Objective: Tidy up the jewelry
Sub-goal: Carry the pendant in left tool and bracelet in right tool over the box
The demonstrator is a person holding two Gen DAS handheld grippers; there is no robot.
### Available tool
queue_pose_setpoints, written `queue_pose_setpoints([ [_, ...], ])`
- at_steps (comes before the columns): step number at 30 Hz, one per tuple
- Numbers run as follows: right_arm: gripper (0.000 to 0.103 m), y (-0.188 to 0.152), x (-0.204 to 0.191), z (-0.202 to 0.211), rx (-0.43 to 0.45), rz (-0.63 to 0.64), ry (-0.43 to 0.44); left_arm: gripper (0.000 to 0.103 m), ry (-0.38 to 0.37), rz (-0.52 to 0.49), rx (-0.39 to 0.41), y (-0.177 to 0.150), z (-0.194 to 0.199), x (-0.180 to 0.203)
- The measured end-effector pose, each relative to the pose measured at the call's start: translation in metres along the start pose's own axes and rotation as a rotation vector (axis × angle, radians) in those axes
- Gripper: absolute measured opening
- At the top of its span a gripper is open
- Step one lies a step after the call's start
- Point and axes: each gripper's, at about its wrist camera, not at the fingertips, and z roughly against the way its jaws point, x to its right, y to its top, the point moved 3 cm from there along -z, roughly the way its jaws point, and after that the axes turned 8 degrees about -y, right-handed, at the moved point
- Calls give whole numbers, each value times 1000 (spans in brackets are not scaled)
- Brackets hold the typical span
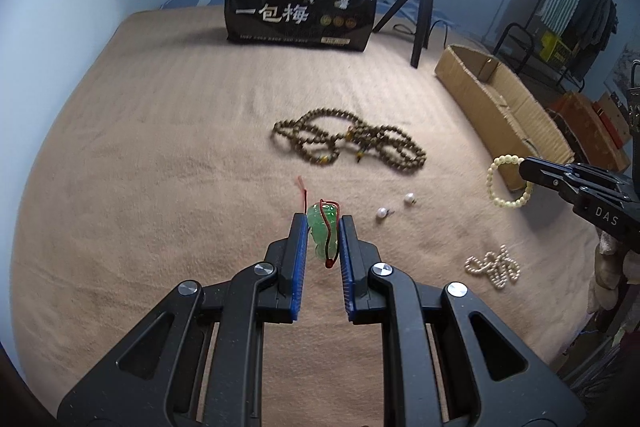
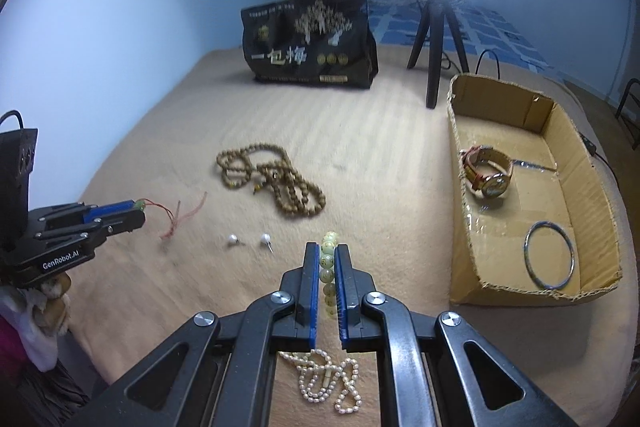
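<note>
My left gripper (image 1: pixel 323 221) is shut on a green jade pendant (image 1: pixel 320 235) with a red cord, held above the tan blanket. At the left of the right wrist view, the left gripper (image 2: pixel 138 213) trails the red cord (image 2: pixel 176 217). My right gripper (image 2: pixel 327 250) is shut on a pale yellow bead bracelet (image 2: pixel 328 271), which hangs from the right gripper (image 1: pixel 524 169) as a ring, the bracelet (image 1: pixel 506 181), in the left wrist view. A long brown bead necklace (image 1: pixel 348 141) (image 2: pixel 272 181), two pearl earrings (image 1: pixel 394 205) (image 2: pixel 248 241) and a pearl strand (image 1: pixel 494 267) (image 2: pixel 328 383) lie on the blanket.
A cardboard box (image 2: pixel 464 259) at the right holds a wristwatch (image 2: pixel 488 173) and a metal bangle (image 2: pixel 550 255). A black printed bag (image 2: pixel 310 43) and a ring light on a tripod (image 2: pixel 436 39) stand at the back. The blanket (image 1: pixel 160 147) ends at a blue wall.
</note>
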Motion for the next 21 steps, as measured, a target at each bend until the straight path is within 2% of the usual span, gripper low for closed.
queue_pose_setpoints([
  [11,5,16,21,27,76,-57,-4,14,-47,-41,56,20,14,33],
  [21,5,28,66,51,141,-147,-39,14,-116,-87,91,45,14,77],
])
